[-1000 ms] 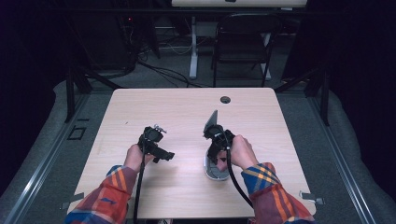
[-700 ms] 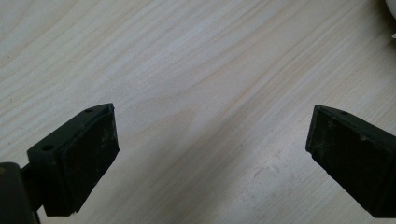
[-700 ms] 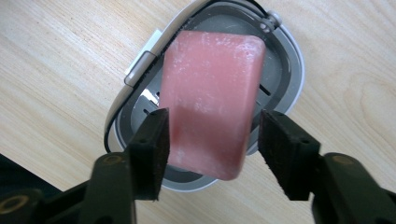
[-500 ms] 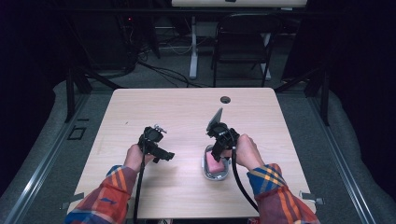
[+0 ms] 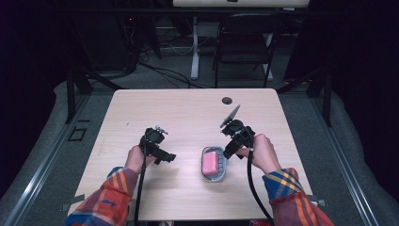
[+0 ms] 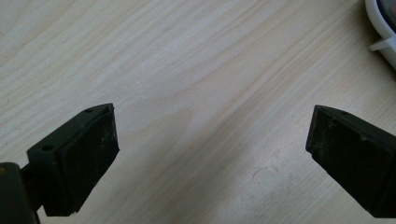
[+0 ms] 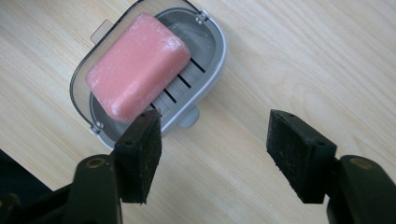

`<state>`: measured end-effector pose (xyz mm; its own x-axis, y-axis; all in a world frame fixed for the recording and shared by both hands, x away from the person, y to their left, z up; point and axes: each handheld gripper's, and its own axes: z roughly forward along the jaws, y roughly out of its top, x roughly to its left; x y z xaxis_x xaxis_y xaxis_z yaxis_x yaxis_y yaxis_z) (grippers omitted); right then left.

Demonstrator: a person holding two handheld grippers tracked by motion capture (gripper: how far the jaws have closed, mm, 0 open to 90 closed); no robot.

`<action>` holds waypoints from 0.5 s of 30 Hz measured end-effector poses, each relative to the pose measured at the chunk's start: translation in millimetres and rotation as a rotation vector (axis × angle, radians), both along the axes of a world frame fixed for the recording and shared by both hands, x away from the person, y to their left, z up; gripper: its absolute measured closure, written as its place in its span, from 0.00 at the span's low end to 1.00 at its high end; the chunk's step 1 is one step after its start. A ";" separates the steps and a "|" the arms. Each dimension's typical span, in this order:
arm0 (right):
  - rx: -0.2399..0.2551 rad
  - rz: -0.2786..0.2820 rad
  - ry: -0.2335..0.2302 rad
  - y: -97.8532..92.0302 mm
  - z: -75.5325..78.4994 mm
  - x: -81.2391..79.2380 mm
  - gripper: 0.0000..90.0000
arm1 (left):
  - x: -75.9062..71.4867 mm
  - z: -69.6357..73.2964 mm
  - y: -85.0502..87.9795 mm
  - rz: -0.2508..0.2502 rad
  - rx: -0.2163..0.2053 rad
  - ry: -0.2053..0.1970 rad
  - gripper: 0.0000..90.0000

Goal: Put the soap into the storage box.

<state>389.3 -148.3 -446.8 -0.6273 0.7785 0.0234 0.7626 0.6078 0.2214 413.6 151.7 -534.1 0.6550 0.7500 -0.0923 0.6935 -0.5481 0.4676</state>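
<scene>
High view is showing a pink soap bar (image 5: 210, 163) lying in a grey soap dish (image 5: 221, 175) on the wooden table (image 5: 188, 113), toward the person's right side. The right gripper (image 5: 229, 151) is hovering just beside the dish's right edge, and the left gripper (image 5: 165, 157) is waiting well apart from it over bare wood.

Right gripper view is looking down on the soap bar (image 7: 137, 65), which is sitting slantwise across the slotted insert of the soap dish (image 7: 212, 51); a clear tinted lid (image 7: 81, 79) seems to be lying open beneath or behind the bar. The right gripper (image 7: 215, 149) is standing with its jaws wide apart, holding nothing, with one jaw just at the dish's near rim.

Left gripper view is showing the left gripper (image 6: 210, 154) spread open as well and empty, with the pale rim of the dish (image 6: 380, 32) just peeking in at the upper corner.

Judging from this, the placing of the soap into the dish looks done. What may be left is closing the lid or moving the dish, and neither gripper is touching it yet.
</scene>
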 end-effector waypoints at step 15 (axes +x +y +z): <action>0.020 -0.047 -0.066 -59.7 2.4 -20.1 0.04 | 0.2 -0.3 0.1 0.000 0.000 0.000 0.02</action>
